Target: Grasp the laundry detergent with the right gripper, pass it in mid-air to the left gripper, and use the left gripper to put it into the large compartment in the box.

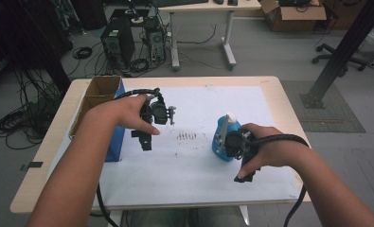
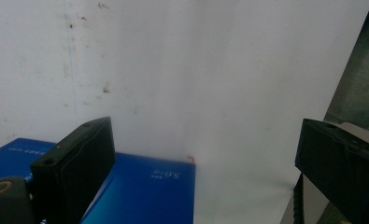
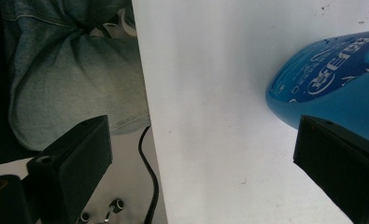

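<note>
Blue plastic pump bottle stands just beside the right gripper, jaws apart; centre them before squeezing. Left gripper also gapes, empty.

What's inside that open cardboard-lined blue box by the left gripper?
In the high view the blue box stands open at the top, showing brown inner walls. Its bottom is hidden by the walls and the person's left hand, so any contents cannot be told.
</note>
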